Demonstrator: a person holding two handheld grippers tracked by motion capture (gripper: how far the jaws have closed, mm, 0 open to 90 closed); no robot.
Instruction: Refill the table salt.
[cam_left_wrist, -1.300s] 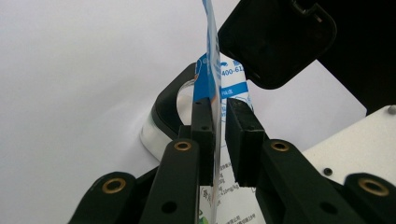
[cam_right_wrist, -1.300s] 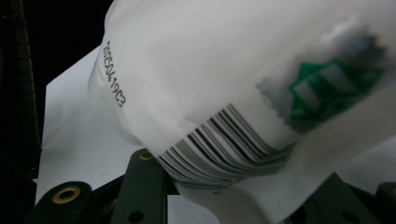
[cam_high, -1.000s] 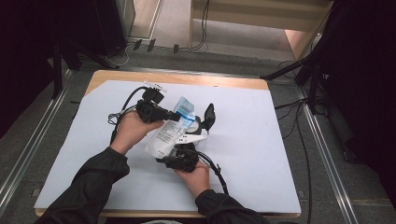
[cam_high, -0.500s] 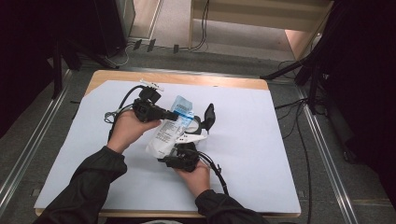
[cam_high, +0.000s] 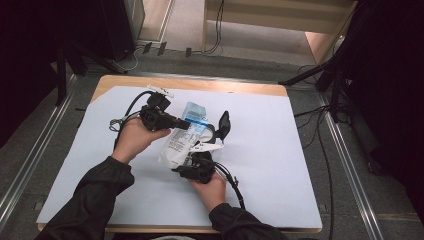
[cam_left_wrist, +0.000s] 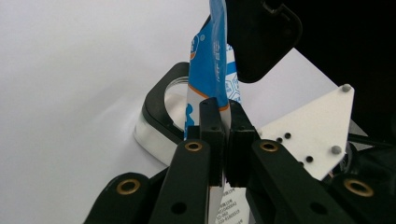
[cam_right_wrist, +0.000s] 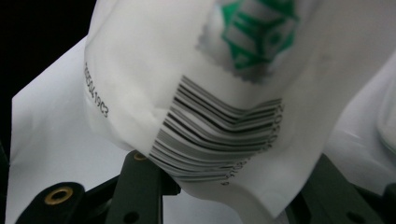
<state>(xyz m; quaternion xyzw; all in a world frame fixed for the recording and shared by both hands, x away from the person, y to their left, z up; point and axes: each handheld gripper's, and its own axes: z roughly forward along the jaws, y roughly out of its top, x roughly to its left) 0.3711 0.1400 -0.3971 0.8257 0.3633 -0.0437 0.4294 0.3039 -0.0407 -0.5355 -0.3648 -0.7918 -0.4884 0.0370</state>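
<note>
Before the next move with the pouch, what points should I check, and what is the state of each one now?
1. Left gripper jaws shut on the pouch near its blue top: ok.
2. Right gripper jaws stand on either side of the pouch's lower part; whether the pads press: cannot tell.
3. Pouch lifted off the white sheet: cannot tell.
4. Pouch top sealed or torn: cannot tell.
5. Round black-rimmed item close behind the pouch, possibly in the way: not ok.

- We can read little on the pouch (cam_right_wrist: 205, 93): a barcode just above the right gripper's jaws, green logo higher up.
- Its printed code and blue-side text are too blurred.
</note>
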